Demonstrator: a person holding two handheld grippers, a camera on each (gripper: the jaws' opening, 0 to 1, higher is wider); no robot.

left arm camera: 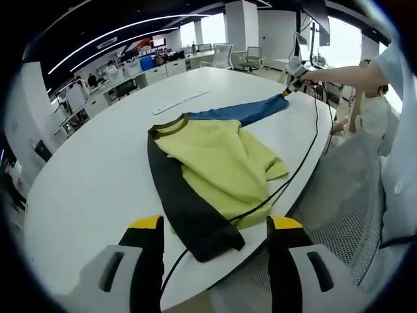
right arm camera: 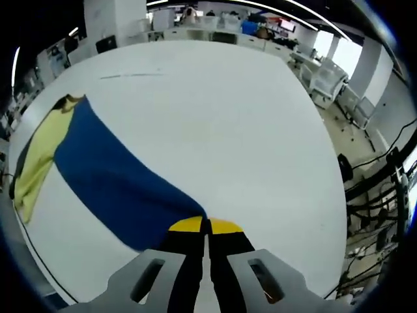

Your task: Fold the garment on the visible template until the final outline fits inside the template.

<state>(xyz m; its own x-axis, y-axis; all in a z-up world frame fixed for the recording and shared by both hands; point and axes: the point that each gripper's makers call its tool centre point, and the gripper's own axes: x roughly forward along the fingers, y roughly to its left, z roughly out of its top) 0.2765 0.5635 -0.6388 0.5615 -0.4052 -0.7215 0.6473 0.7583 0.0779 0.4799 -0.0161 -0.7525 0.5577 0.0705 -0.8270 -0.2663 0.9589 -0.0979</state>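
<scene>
- I am clamping the right gripper (right arm camera: 206, 226) on the blue sleeve (right arm camera: 117, 186); the garment (left arm camera: 215, 173) is lying ahead and may drag off the table (left arm camera: 85, 176).
- I am holding the left gripper (left arm camera: 215, 225) apart above the black sleeve (left arm camera: 189, 215); the cable (left arm camera: 296, 163) may be snagging the fold.

White oval table (left arm camera: 98, 169), black cable (left arm camera: 306, 153) across it, office chairs (left arm camera: 223, 57) behind.

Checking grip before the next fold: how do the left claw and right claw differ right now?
The left claw is open, jaws spread and holding nothing; the right claw is shut on the blue sleeve. The left claw sits at the table edge near the dark sleeve; the right claw has the blue sleeve stretched out away from the yellow body. Both have yellow-tipped black jaws.
</scene>
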